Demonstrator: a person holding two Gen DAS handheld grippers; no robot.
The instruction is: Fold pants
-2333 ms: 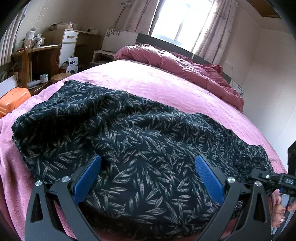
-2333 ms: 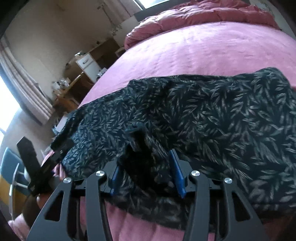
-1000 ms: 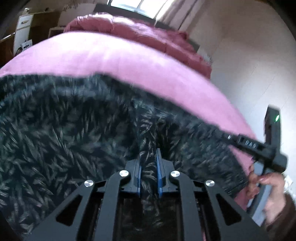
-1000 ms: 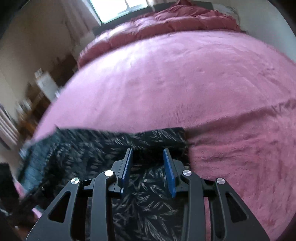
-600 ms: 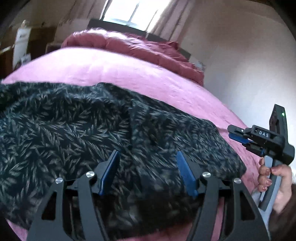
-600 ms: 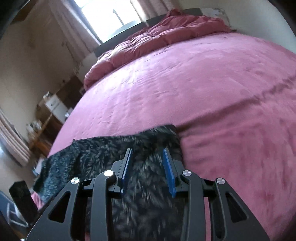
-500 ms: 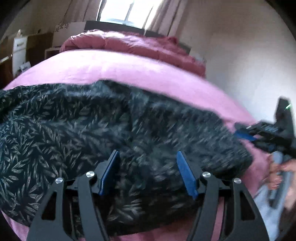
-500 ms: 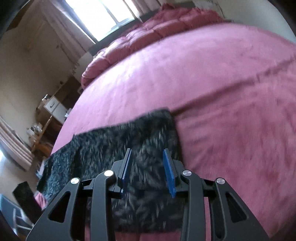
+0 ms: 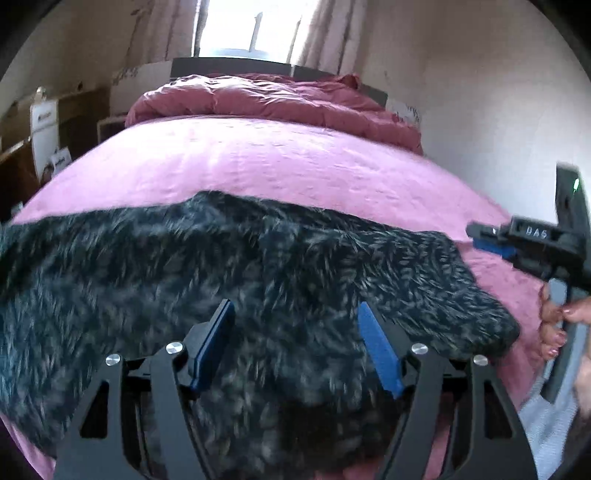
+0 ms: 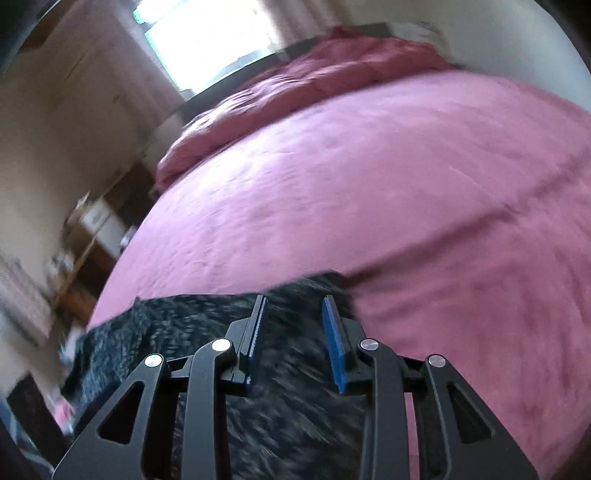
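Observation:
The black leaf-print pants (image 9: 184, 266) lie flat in a wide band across the near end of the pink bed (image 9: 295, 166). My left gripper (image 9: 295, 304) hovers over their middle with its jaws opening; the blue pads (image 9: 376, 350) stand far apart and press on nothing. In the right wrist view the pants' right end (image 10: 207, 321) shows under and between the fingers of my right gripper (image 10: 294, 298). Its jaws stand a narrow way apart and are closing slightly, with no cloth pinched. The left wrist view shows the right gripper (image 9: 476, 234) just off the pants' right corner, held by a hand (image 9: 554, 321).
A crumpled dark pink quilt (image 9: 277, 99) lies at the head of the bed below the window (image 9: 243, 33). Cabinets and a desk (image 10: 85, 229) stand along the bed's left side. A pale wall (image 9: 480, 92) runs close on the right.
My left gripper was shut on a pinched ridge of the pants, then let go and opened wide. Both grippers have drawn back and up. The right gripper's gap looks much the same.

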